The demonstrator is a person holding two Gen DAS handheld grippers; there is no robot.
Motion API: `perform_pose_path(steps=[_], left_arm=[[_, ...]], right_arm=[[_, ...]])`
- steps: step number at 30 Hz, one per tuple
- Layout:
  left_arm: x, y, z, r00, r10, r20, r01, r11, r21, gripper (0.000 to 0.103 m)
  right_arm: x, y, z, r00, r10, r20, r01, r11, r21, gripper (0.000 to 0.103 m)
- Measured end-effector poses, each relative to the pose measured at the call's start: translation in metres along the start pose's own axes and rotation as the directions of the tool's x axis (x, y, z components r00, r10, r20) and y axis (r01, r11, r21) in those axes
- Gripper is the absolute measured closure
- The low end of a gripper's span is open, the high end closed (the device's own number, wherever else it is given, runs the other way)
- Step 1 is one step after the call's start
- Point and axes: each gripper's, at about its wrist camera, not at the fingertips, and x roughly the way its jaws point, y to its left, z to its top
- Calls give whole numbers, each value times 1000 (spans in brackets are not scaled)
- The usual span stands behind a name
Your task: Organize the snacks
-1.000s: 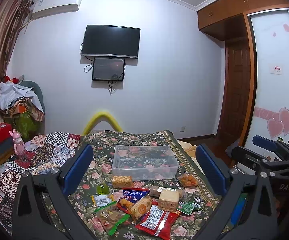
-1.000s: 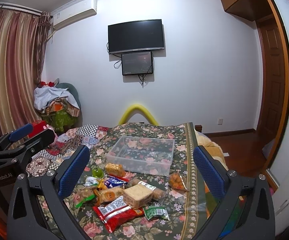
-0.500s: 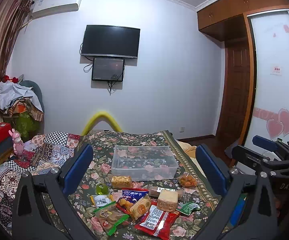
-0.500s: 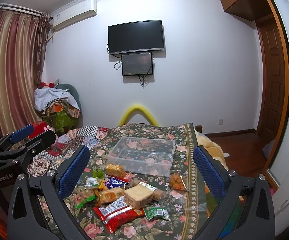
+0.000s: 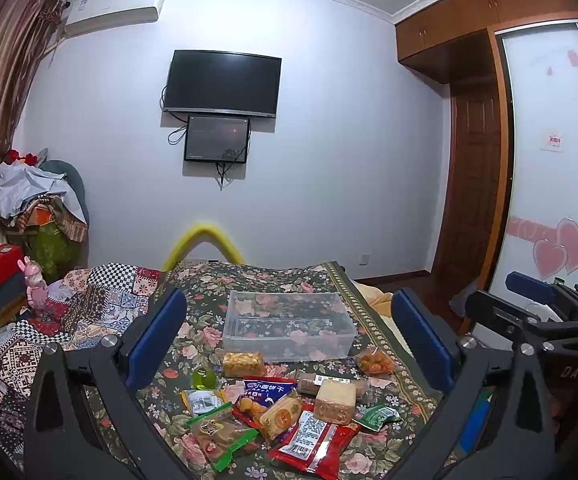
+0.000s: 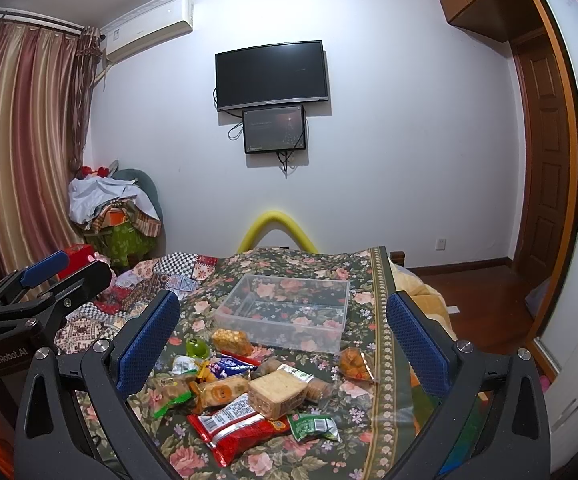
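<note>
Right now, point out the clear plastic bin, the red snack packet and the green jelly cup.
clear plastic bin (image 5: 289,346), left wrist view, on its near wall.
red snack packet (image 6: 237,428), right wrist view, middle of the wrapper.
green jelly cup (image 5: 205,379), left wrist view, on its top.

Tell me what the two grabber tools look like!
Each tool is a black metal frame with triangle cut-outs and silver screws. The left tool and right tool both have two long fingers covered in bumpy blue pads. White letters on their sides read "GenRobot.AI" on the left one and "DAS" on the right one. No cables show.
</note>
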Motion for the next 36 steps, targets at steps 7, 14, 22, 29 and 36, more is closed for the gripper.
perform_pose_path(steps=[7,14,22,29,36], left_arm=[[0,0,0,1000,1,0,-1,1000,0,0],[4,2,-2,1000,3,-12,-3,1000,0,0],[29,16,-17,995,-7,-95,6,1000,-10,0],[60,37,-37,978,29,-205,-30,1000,-6,10],[93,63,-67,934,52,-354,-57,998,-4,28]], right_arm=[[0,0,-1,1000,1,0,-1,1000,1,0],[-1,2,0,1000,-1,-6,1,1000,4,0],[15,-4,-9,998,-24,-64,23,1000,-9,0],[40,-19,-32,984,-37,-173,37,999,-3,0],[67,-40,-58,950,-48,-307,56,998,18,9]])
